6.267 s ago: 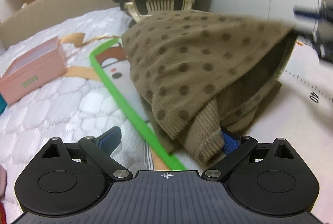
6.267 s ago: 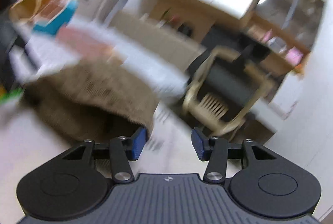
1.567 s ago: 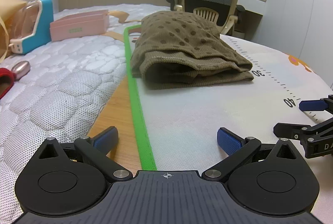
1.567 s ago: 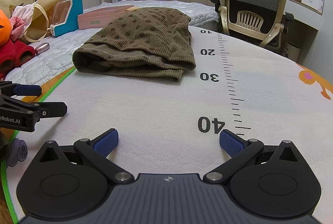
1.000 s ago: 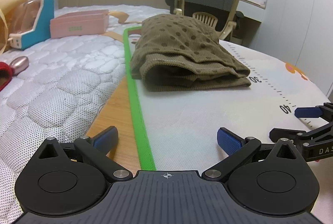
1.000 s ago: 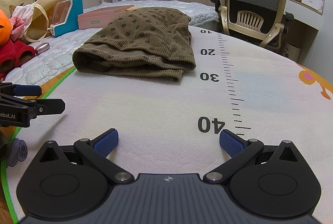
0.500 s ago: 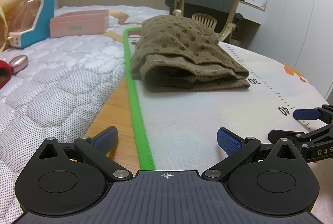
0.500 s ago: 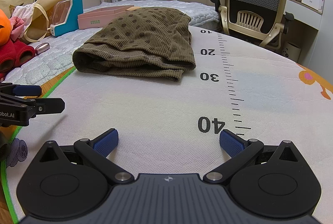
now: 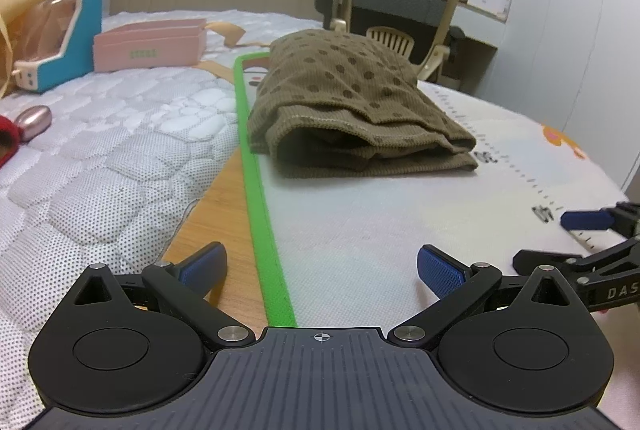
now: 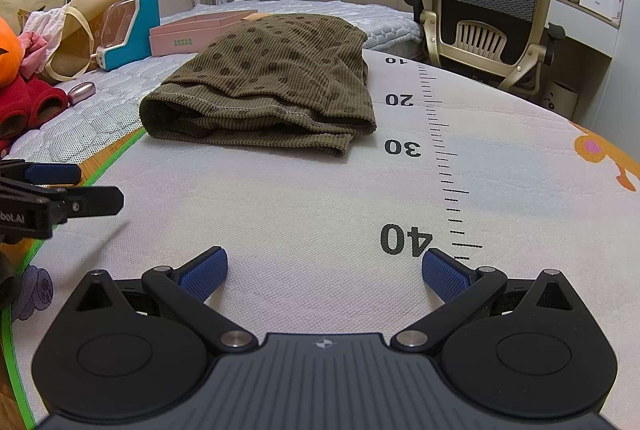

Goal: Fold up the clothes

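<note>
A brown dotted corduroy garment point(image 9: 348, 102) point(image 10: 272, 90) lies folded in a flat stack on the white measuring mat point(image 9: 392, 222) point(image 10: 320, 198), beside the mat's green edge. My left gripper point(image 9: 320, 268) stands open low over that green edge, well short of the garment, with nothing between its fingers. My right gripper point(image 10: 324, 270) is open too, near the 40 mark, also empty. Each gripper shows at the side of the other's view: the right gripper's fingers point(image 9: 588, 220) and the left gripper's fingers point(image 10: 56, 174).
The mat lies on a quilted white bed point(image 9: 100, 158). A pink box point(image 9: 150, 46), a blue and white toy case point(image 9: 60, 42), bags point(image 10: 60, 30) and red plush items point(image 10: 28, 106) sit at the left. An office chair point(image 10: 484, 14) stands past the bed's far right.
Earlier both grippers were at the raised garment, the left one with cloth between its fingers. Now it lies folded, and both grippers rest open and back from it. Over the last second, little moved.
</note>
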`<state>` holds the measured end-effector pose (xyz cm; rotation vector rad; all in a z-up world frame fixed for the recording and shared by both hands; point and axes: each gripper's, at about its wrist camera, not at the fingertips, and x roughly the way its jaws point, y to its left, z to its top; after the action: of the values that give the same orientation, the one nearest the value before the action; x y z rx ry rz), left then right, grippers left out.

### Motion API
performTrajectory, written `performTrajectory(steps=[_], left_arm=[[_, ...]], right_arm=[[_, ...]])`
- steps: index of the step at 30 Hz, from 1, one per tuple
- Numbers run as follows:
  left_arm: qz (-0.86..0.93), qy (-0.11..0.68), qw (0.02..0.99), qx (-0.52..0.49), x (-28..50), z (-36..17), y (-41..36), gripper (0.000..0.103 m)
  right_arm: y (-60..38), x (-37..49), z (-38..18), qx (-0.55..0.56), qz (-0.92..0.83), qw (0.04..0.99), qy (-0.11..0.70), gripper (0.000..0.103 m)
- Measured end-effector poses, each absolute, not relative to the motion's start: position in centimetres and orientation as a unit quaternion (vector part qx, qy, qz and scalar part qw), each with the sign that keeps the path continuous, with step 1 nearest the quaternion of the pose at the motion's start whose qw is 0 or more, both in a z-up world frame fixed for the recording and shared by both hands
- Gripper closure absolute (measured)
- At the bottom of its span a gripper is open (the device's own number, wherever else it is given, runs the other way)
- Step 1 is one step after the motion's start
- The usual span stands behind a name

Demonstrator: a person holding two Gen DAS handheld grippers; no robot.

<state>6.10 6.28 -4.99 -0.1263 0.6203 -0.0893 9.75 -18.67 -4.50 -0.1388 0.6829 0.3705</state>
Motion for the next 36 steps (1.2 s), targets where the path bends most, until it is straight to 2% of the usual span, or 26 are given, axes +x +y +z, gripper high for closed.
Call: performTrajectory(steps=[36], left_arm=[[-0.038,0.313,0.948,-0.041,6.51,-4.98,5.74,0.000]], right_arm=[[-18.68,9.73,-4.49,-0.068,0.181,0.923,0.333,0.000]])
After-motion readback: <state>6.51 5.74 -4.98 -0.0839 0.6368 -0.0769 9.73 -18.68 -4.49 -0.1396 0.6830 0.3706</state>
